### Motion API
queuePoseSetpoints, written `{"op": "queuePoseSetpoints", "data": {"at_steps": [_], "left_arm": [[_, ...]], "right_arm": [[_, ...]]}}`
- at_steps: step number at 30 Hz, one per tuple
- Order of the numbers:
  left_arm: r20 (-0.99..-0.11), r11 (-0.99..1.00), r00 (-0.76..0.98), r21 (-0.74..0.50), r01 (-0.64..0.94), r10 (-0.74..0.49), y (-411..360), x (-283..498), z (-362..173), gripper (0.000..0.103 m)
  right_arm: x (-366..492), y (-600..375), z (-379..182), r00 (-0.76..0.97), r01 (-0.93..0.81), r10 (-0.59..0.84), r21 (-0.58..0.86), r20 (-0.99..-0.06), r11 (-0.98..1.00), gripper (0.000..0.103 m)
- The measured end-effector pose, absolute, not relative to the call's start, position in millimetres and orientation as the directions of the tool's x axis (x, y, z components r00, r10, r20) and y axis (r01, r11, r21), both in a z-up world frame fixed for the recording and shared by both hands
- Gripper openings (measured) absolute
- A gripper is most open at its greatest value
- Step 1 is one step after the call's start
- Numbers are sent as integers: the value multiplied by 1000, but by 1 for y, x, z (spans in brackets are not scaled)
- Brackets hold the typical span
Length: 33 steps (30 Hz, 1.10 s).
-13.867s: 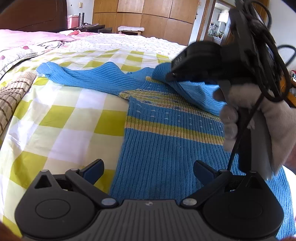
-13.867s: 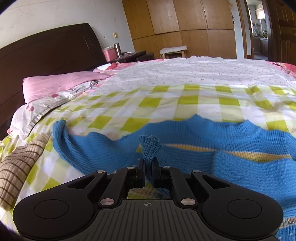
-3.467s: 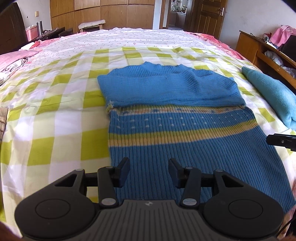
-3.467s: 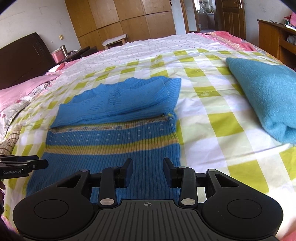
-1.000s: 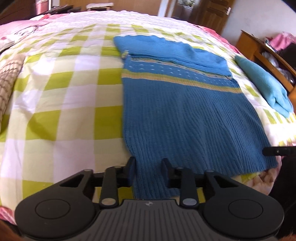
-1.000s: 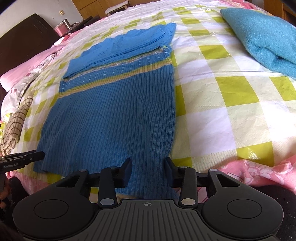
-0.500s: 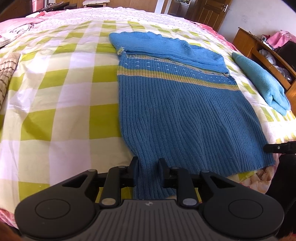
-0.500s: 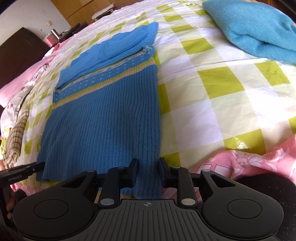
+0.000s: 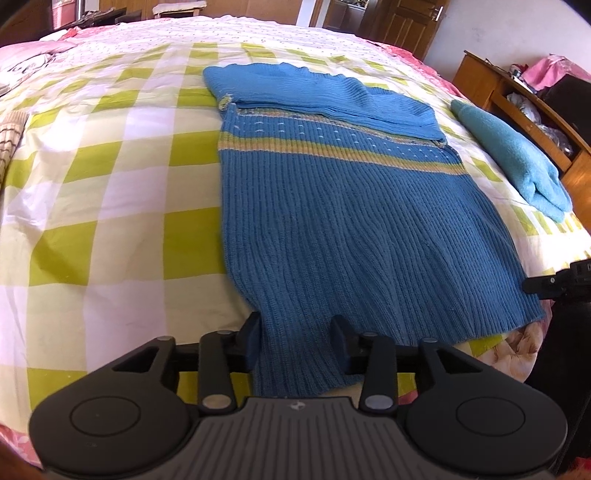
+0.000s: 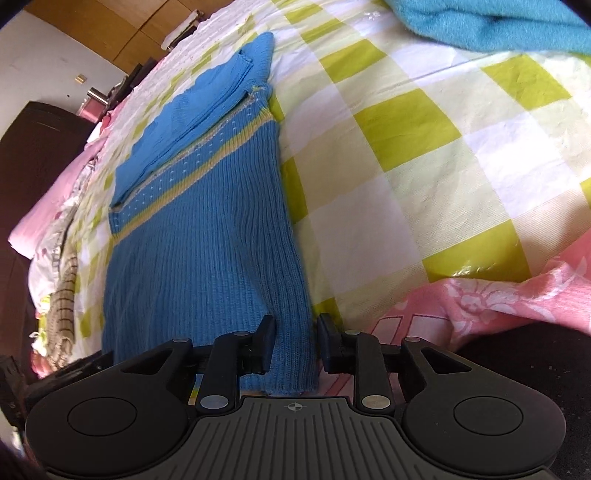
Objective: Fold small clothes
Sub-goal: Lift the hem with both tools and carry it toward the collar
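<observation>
A blue knit sweater with a yellow stripe lies flat on the checked bed cover, its sleeves folded across the chest. My left gripper is at the hem's near left corner. Its jaws are opening, and the hem lies loose between them. My right gripper is at the hem's right corner of the sweater. Its jaws are opening too, with the hem strip between them and no pinch visible. The right gripper's tip shows at the edge of the left wrist view.
A folded teal blanket lies on the bed right of the sweater, also in the right wrist view. A brown striped cloth lies at the left. A pink quilt hangs over the near bed edge. A wooden cabinet stands at the right.
The left jaws stood narrow around the hem corner and have now spread wider, letting the fabric flatten. The right gripper has rolled and shifted along the hem to its right corner.
</observation>
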<state>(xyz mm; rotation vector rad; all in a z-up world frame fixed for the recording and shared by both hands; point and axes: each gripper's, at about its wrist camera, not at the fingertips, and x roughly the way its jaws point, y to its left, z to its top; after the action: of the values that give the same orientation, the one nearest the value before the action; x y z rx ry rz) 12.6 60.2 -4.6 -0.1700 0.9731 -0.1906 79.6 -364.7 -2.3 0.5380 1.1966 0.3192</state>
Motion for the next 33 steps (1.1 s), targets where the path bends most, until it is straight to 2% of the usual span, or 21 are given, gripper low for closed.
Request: {"op": "queuePoseSetpoints", "data": {"at_steps": [4, 6, 9, 12, 20, 33], "left_arm": [[-797, 970, 554, -223, 97, -239, 57, 13, -3, 42], [-798, 969, 552, -226, 98, -242, 58, 13, -3, 24], [-795, 961, 546, -264, 77, -262, 64, 15, -3, 17], [-786, 947, 545, -319, 46, -291, 70, 16, -3, 15], [-751, 918, 566, -397, 27, -341, 74, 20, 5, 15], [-670, 902, 652, -430, 48, -354, 75, 50, 37, 15]], "right_arm": [[77, -362, -5, 354, 57, 528, 581, -772, 812, 27], [75, -357, -3, 364, 37, 517, 567, -775, 823, 24], [73, -352, 0, 366, 10, 512, 553, -777, 833, 18], [74, -349, -1, 368, 11, 530, 573, -764, 819, 12], [72, -349, 4, 441, 24, 595, 672, -672, 740, 11], [95, -343, 31, 557, -12, 656, 785, -509, 619, 10]]}}
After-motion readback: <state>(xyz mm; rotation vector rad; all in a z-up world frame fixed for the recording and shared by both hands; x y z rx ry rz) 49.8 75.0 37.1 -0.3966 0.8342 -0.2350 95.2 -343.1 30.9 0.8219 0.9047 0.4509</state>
